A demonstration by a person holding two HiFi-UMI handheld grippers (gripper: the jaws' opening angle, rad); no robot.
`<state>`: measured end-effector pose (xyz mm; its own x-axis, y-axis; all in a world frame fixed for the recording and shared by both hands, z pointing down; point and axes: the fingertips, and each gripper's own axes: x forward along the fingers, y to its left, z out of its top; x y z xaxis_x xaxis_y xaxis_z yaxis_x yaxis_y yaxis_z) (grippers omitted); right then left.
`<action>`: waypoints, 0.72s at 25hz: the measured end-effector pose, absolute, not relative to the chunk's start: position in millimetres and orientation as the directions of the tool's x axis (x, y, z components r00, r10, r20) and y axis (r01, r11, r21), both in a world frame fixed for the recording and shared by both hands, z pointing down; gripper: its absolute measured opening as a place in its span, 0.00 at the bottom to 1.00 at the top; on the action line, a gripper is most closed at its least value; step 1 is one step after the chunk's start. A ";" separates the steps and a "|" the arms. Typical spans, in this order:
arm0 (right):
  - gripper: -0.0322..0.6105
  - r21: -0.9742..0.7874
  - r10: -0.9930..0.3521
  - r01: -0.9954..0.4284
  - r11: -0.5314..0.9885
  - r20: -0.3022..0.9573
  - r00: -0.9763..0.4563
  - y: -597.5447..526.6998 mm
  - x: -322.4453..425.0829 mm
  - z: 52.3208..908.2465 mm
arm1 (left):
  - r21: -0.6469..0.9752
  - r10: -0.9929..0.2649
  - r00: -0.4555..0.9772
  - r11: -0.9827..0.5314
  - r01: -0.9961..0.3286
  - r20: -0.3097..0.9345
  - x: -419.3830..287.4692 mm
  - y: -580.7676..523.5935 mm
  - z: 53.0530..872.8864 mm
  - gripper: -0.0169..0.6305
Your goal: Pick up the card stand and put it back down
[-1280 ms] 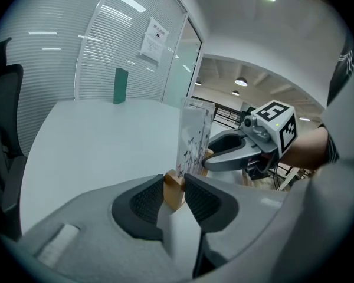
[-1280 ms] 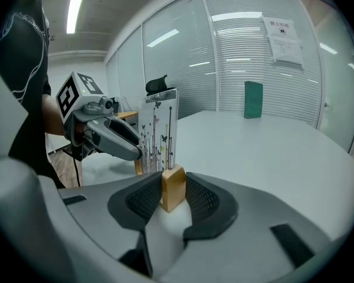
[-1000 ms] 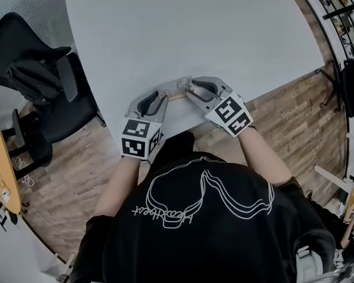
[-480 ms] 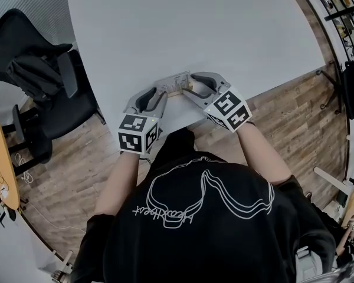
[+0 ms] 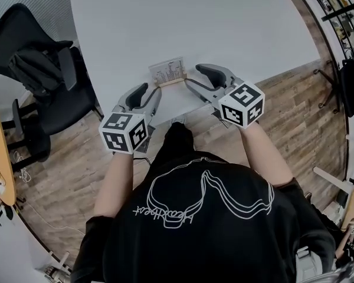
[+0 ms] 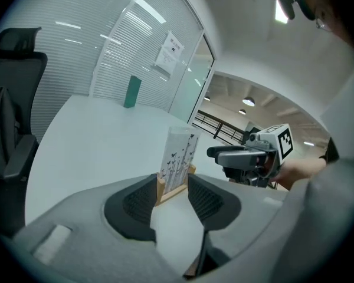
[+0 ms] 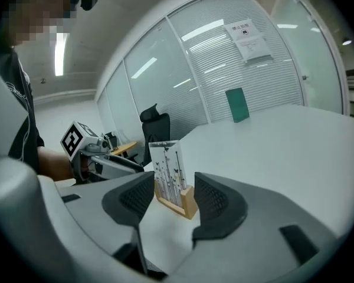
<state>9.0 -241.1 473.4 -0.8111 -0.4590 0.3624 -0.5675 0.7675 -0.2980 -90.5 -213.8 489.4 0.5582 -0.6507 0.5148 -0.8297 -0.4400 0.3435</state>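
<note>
1. left gripper [image 6: 172, 188]: jaws wide apart, just opened, pads pressing nothing. The stand [image 6: 178, 158] shows through the gap but sits past the tips.
2. right gripper [image 7: 168, 200]: same. Jaws spread, just opened, and the stand is beyond the pads, untouched.
3. The stand is upright on the table [image 5: 212, 22], between the two grippers' tips and near the near edge (task looks about done).
4. Risk: tips are close on both sides. A sideways drift while backing off could clip the card [image 7: 167, 161] or the wood base [image 7: 187, 204] and tip it (tall card, small base).
5. Risk: a nudge toward the person could slide it off the edge.
6. Versus a second ago: both grippers were closed in on the stand's ends, half hiding it. Now both are drawn back and it stands free, fully visible.
</note>
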 end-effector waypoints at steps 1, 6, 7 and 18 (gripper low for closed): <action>0.38 -0.299 -0.461 -0.562 0.771 0.347 -0.817 -236.1 9.9 465.2 | 0.354 -0.654 0.563 -0.438 -0.826 0.506 -89.8 -208.5 483.2 0.27; 0.27 -0.314 -0.469 -0.528 0.789 0.247 -0.848 -202.7 15.1 419.1 | 0.387 -0.704 0.574 -0.434 -0.814 0.418 -84.8 -180.0 443.4 0.26; 0.24 -0.314 -0.468 -0.520 0.795 0.229 -0.854 -194.5 15.7 410.4 | 0.400 -0.710 0.581 -0.436 -0.806 0.398 -82.8 -173.0 435.5 0.26; 0.06 -0.215 -0.400 -0.422 0.881 0.140 -0.906 -98.8 17.8 335.2 | 0.388 -0.693 0.696 -0.599 -0.700 0.185 -42.1 -88.7 335.7 0.08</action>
